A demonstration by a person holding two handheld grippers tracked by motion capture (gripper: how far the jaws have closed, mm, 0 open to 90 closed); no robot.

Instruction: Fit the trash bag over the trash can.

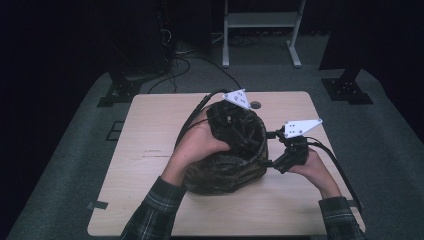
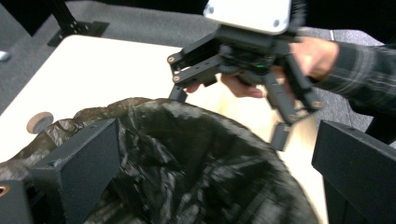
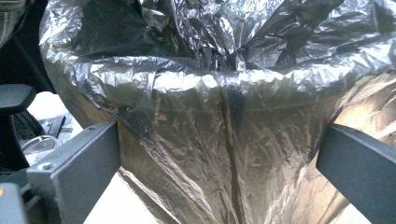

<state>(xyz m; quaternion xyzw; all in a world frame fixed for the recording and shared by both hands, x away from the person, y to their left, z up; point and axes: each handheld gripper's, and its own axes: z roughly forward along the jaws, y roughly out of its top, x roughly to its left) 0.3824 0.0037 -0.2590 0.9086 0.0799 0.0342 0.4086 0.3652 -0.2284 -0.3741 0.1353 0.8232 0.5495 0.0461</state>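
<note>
While one black plastic bag (image 1: 225,170), draped over a rounded container, sits mid-surface (image 1: 150,150), two grippers work at it. At the left, the left gripper (image 1: 235,131) dips into the bag's open mouth, its fingers (image 2: 79,163) spread apart with crinkled plastic lying between and below them. To the right, the right gripper (image 1: 274,147) faces the bag's side wall just under the rim, its fingers (image 3: 79,163) wide apart, the bag's wall between them.
</note>
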